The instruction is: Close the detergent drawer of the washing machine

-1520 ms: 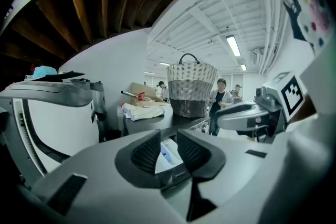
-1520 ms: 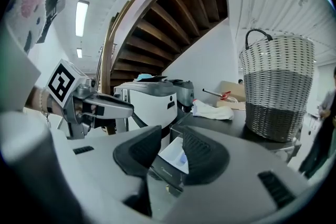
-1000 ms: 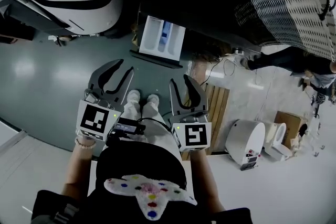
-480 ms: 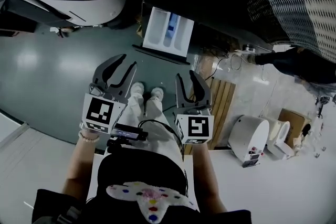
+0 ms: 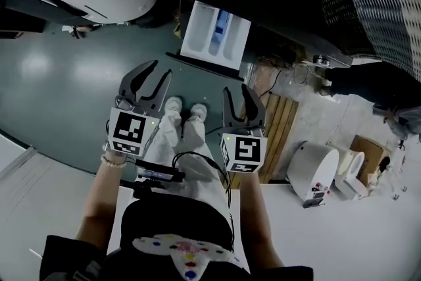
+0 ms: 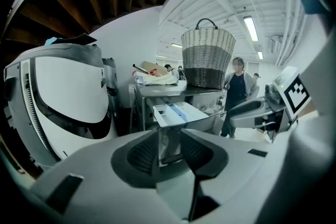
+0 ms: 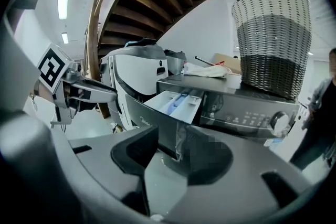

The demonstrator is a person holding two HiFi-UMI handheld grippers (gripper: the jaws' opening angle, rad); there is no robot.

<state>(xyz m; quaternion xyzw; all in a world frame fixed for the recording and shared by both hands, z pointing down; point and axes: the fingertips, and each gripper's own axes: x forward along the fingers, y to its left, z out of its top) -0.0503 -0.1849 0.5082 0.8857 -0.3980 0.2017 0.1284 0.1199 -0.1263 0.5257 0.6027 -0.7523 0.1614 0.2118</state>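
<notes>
Tongs both gaping: left tongs point(image 5: 161, 69) and right tongs point(image 5: 235, 90) just now opening further, gripping nothing, only air between the pads. Held side by side over the floor point(image 5: 59, 76), aimed toward the washer point(image 7: 247, 110) and well short of it. Touching nothing.

Drawer point(image 5: 216, 31) still pulled right out at the washer's upper corner, beside the control panel. White tray with a blue strip down the middle, jutting toward both tongs. Showing beyond and a little above the gap of each pair in both gripper views, far off, not between the pads.

Judging by that, nothing of the task done yet: no contact, no push. Left to do: bringing one pair up to the drawer's front face, then pressing it straight back along its slide until flush with the panel. Likely a plain shove, with no grip needed.

Further out: on top of the washer, a woven basket point(image 6: 208, 57) and a crumpled cloth point(image 7: 210, 70). Beside the washer, a large white machine point(image 6: 68, 92). Behind, past the basket, a person point(image 6: 236, 89) standing.
</notes>
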